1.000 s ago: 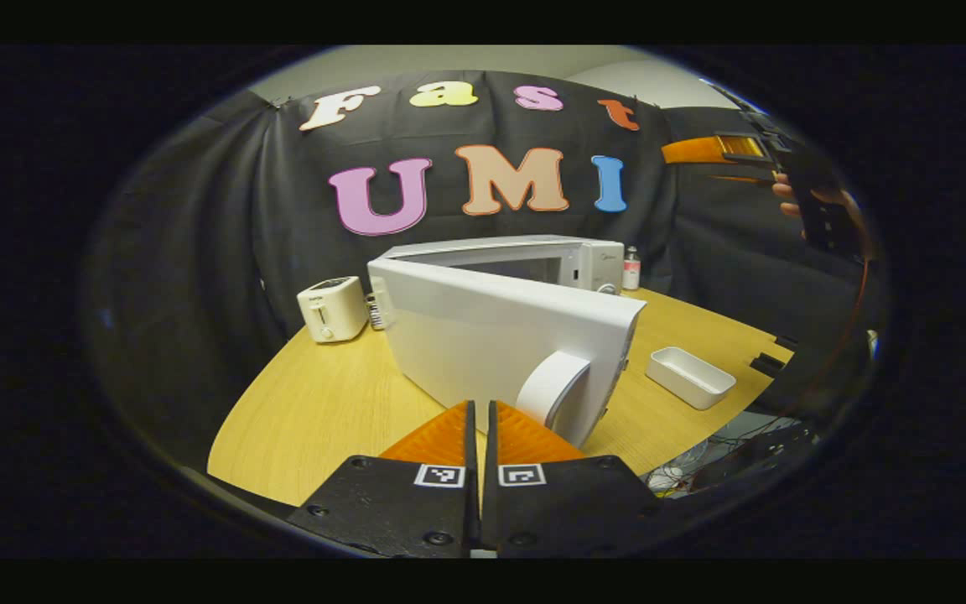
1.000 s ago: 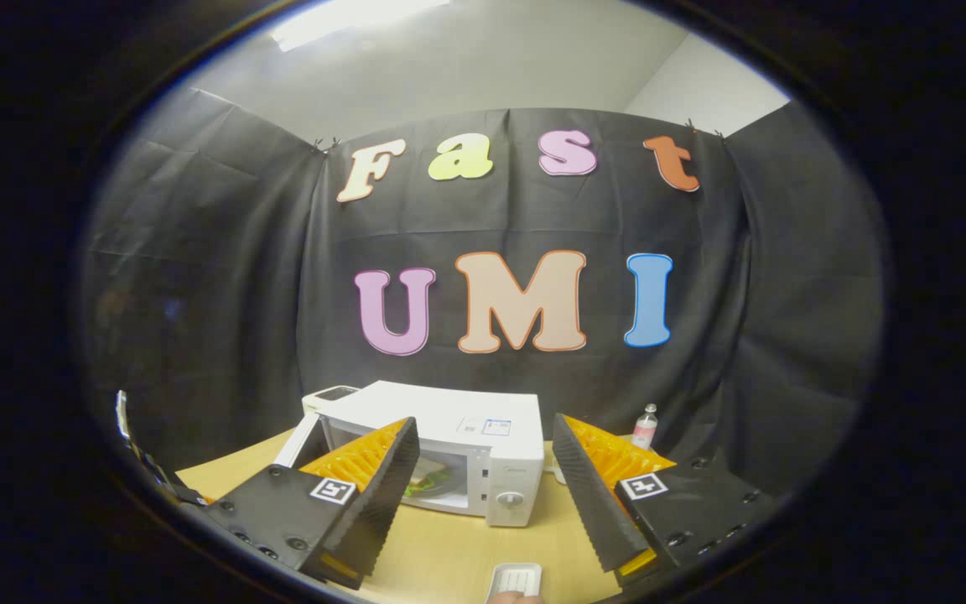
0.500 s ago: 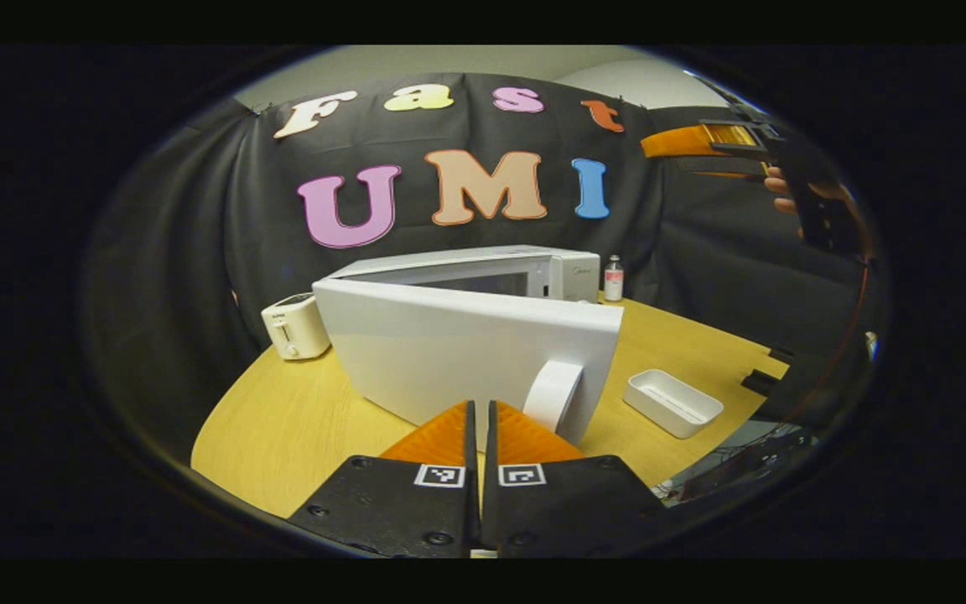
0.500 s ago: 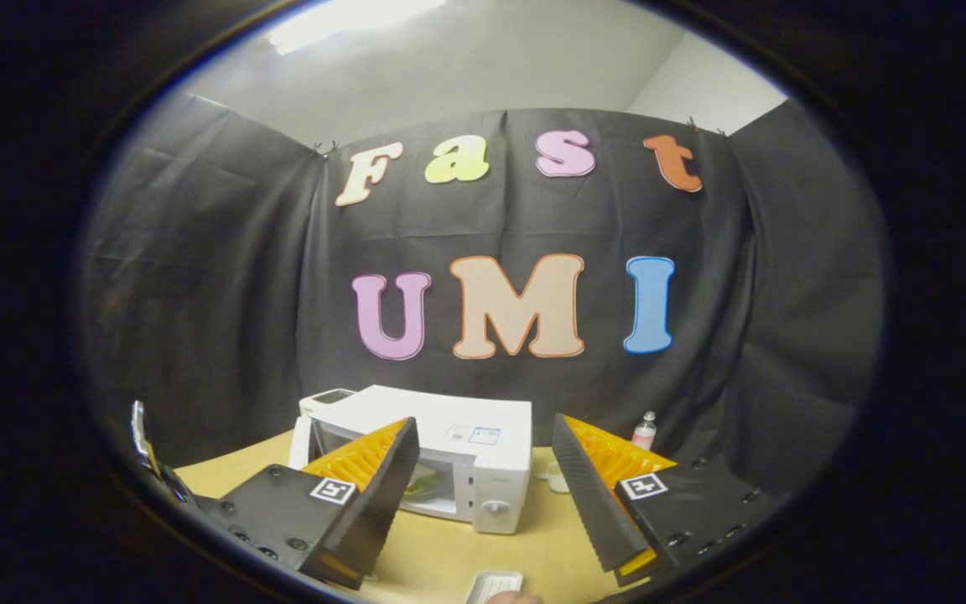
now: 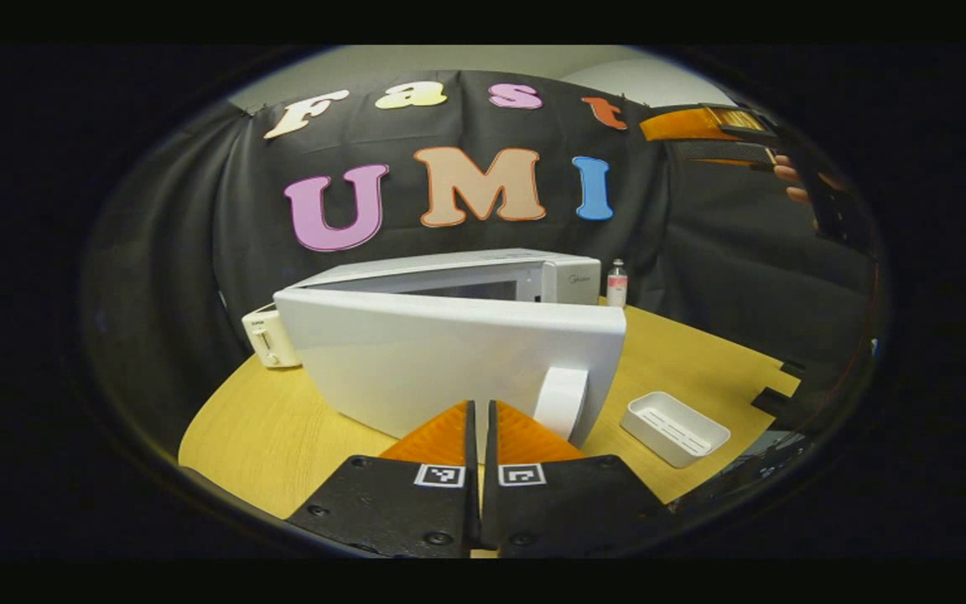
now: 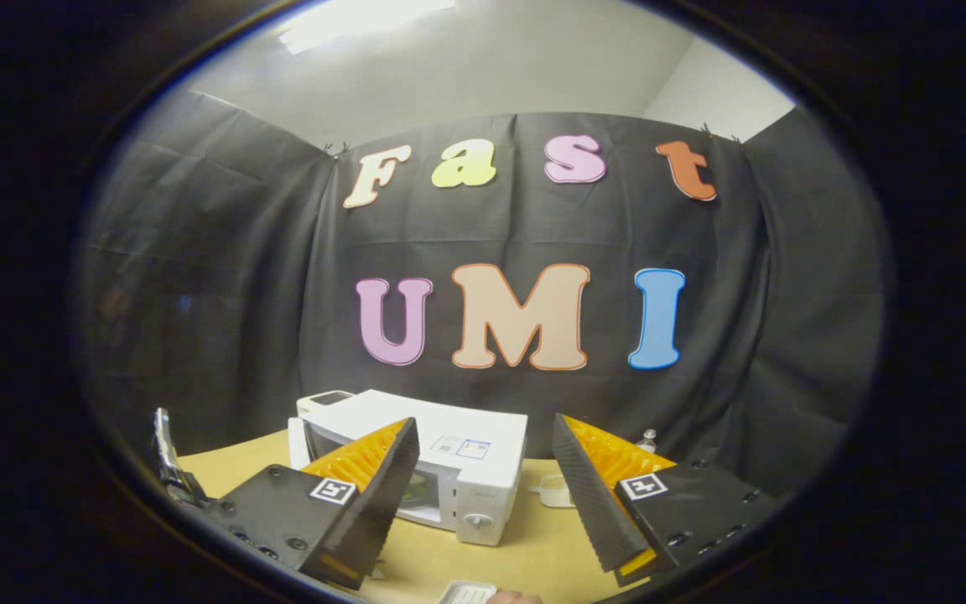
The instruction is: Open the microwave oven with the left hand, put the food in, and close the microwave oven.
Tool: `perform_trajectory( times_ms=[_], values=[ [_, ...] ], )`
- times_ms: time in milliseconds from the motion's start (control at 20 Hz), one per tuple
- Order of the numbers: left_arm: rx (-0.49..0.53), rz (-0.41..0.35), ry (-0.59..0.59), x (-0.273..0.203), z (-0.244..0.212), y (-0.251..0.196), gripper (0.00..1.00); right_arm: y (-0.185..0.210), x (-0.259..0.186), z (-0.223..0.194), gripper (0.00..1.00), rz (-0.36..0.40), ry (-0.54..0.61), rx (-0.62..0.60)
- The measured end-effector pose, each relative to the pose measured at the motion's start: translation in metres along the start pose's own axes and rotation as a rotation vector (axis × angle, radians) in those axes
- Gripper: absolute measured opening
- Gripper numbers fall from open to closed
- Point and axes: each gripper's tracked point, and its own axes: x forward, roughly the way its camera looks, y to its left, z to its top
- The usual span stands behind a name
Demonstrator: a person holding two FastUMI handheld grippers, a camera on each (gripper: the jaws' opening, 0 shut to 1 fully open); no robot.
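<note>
Left gripper view: microwave door (image 5: 449, 352) hides most of the cavity.

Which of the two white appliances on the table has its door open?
The microwave oven: its white door stands swung out toward the left gripper. The small toaster beside it has no door.

Your white box-shaped microwave oven (image 5: 483, 273) stands upright on the wooden desk (image 5: 282, 428). Its plain white door (image 5: 441, 361) is swung partly open, with a curved white handle (image 5: 561, 401) near the free edge. You can't make out the food inside.
</note>
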Motion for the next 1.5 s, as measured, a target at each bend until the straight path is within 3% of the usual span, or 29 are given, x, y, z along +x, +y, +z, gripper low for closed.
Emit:
perform_trajectory(
  times_ms=[350, 400, 450, 550, 650, 750, 800, 1050, 1150, 1200, 1300, 1500],
  values=[
    [-0.005, -0.037, -0.018, 0.042, 0.017, -0.024, 0.00, -0.006, 0.005, 0.003, 0.93, -0.003, -0.006, 0.006],
    [-0.007, -0.043, -0.023, 0.048, 0.021, -0.026, 0.00, -0.008, 0.006, 0.005, 0.98, -0.011, -0.007, 0.010],
    [-0.009, -0.049, -0.022, 0.054, 0.022, -0.028, 0.00, -0.010, 0.005, 0.010, 0.93, -0.018, -0.013, 0.020],
    [-0.026, -0.056, -0.015, 0.066, 0.024, -0.032, 0.01, -0.015, 0.003, 0.017, 0.93, -0.035, -0.027, 0.038],
    [-0.043, -0.067, -0.017, 0.076, 0.029, -0.034, 0.01, -0.018, -0.002, 0.021, 0.98, -0.054, -0.030, 0.045],
    [-0.038, -0.068, -0.018, 0.088, 0.034, -0.034, 0.00, -0.022, -0.006, 0.023, 0.93, -0.071, -0.031, 0.047],
    [-0.038, -0.072, -0.019, 0.094, 0.036, -0.034, 0.00, -0.025, -0.008, 0.022, 0.98, -0.079, -0.031, 0.043],
    [-0.036, -0.088, -0.032, 0.116, 0.046, -0.038, 0.02, -0.032, -0.016, 0.026, 0.93, -0.107, -0.030, 0.018],
    [-0.033, -0.086, -0.033, 0.125, 0.048, -0.038, 0.00, -0.033, -0.018, 0.028, 0.93, -0.115, -0.034, 0.007],
    [-0.018, -0.072, -0.022, 0.130, 0.046, -0.035, 0.00, -0.035, -0.018, 0.029, 0.98, -0.120, -0.036, 0.001],
    [-0.001, -0.045, -0.018, 0.139, 0.049, -0.028, 0.00, -0.035, -0.019, 0.028, 0.93, -0.125, -0.030, 0.002],
    [-0.026, -0.041, -0.017, 0.158, 0.058, -0.030, 0.00, -0.033, -0.016, 0.025, 0.93, -0.127, -0.021, 0.004]
  ],
)
